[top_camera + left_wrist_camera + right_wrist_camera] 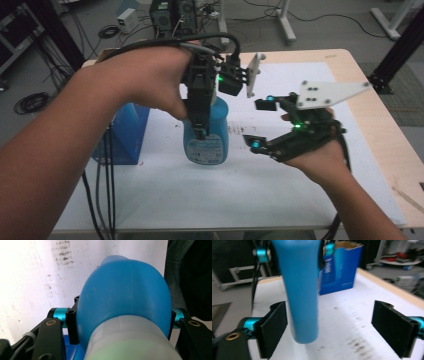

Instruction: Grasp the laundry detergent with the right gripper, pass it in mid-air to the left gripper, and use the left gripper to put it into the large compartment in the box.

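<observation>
The left tongs (201, 131), pointing down from a raised hand, pinch the blue bottle (206, 135) by its neck above the worktop (200, 195), while the right tongs (259, 125) stand spread just beside it, the blue box (122, 132) behind near the left edge.

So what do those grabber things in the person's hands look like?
Both are black frames with shiny teal joints and little green lights. The left gripper trails thick black cables. The right gripper carries a pale three-cornered plate with screw holes. Its fingers wear flat, rough black pads. The forearms are bare, with no sleeves.
</observation>
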